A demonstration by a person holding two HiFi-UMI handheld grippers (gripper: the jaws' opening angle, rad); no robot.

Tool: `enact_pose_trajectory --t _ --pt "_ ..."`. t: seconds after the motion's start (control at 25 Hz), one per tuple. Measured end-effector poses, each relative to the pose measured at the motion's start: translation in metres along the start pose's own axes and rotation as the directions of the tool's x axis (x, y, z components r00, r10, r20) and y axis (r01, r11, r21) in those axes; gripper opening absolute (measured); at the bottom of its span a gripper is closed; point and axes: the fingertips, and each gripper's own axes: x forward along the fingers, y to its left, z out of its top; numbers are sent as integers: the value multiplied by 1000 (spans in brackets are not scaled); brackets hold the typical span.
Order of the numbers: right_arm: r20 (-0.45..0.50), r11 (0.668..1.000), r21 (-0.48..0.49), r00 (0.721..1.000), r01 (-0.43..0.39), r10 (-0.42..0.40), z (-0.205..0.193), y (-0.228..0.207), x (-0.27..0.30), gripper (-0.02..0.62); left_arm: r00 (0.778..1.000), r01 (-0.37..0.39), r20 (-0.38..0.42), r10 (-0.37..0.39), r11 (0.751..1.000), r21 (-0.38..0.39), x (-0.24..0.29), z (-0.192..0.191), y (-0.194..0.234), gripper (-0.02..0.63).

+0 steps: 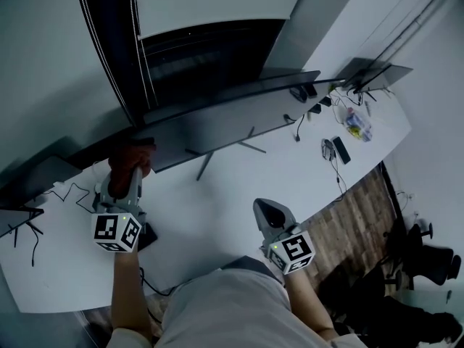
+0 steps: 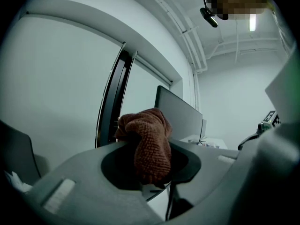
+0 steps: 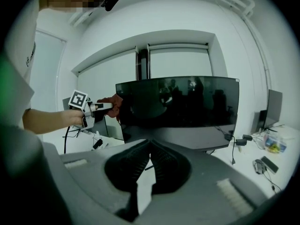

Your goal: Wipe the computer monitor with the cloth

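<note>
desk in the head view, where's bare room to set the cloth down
Widest bare desk lies between the monitor stand and the right claw. Crowded: cables at the left end, gadgets and cords at the far right.

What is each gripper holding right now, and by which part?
Left gripper clamps the brown cloth by a bunched fold; right gripper is shut and empty.
</note>
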Motion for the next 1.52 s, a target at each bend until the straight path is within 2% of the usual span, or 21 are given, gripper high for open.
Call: enact_pose_trajectory --t 0.32,0.72,1.16,1.52 --pt "-34 999 15 999 35 -34 -14 0 -10 3 997 1 -80 -4 999 -34 5 -45 7 108" --pt "-88 997 44 994 70 -66 -36 4 -19 3 981 -7 -193 -4 998 -56 13 -109 17 109" --pt "-136 991 75 985 114 -103 -60 4 -25 3 953 -22 -304 -4 997 -80 24 -175 32 109" --pt "-168 984 100 977 147 -129 -77 1 -28 3 911 -57 -412 7 992 -108 26 -232 38 109"
